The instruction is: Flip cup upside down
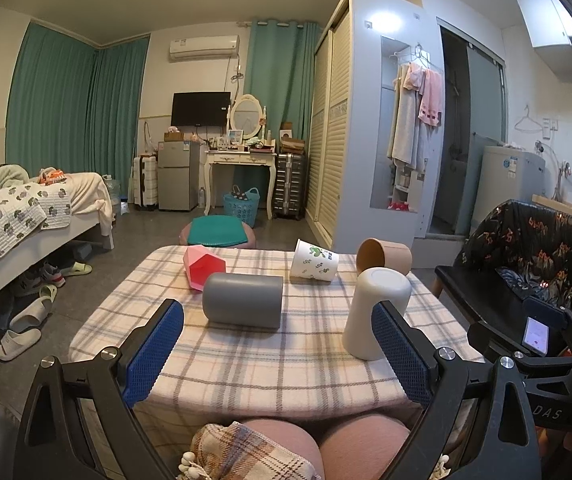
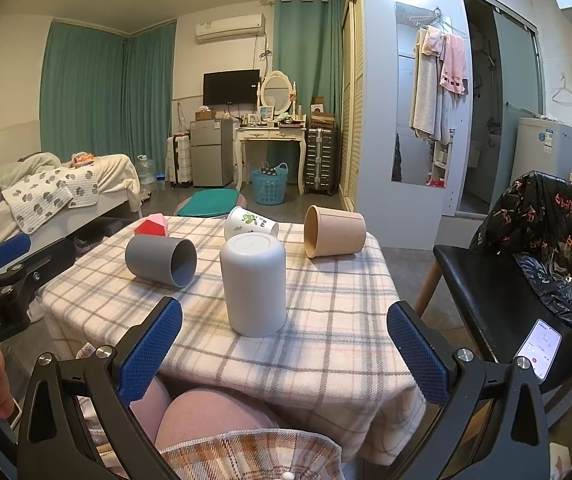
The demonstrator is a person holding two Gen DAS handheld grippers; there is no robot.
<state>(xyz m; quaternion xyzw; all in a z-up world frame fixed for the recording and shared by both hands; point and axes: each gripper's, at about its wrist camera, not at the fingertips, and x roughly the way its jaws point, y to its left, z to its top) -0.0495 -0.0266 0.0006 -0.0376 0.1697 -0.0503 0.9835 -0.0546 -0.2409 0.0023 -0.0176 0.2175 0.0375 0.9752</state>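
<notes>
A white cup (image 1: 373, 312) (image 2: 253, 286) stands upside down on the checked tablecloth (image 1: 246, 364) (image 2: 325, 320). A grey cup (image 1: 242, 300) (image 2: 161, 256) lies on its side. A pink faceted cup (image 1: 202, 269) (image 2: 152, 225), a white cup with green leaf print (image 1: 313, 261) (image 2: 249, 224) and a tan cup (image 1: 383, 255) (image 2: 333, 231) also lie on their sides farther back. My left gripper (image 1: 282, 344) is open and empty, short of the grey cup. My right gripper (image 2: 286, 344) is open and empty, just short of the white cup.
A black chair (image 2: 525, 280) with a patterned jacket stands right of the table, a phone (image 2: 539, 350) on its seat. A bed (image 1: 26, 216) is at the left, slippers (image 1: 22, 332) on the floor. My knees (image 1: 325, 448) are at the table's near edge.
</notes>
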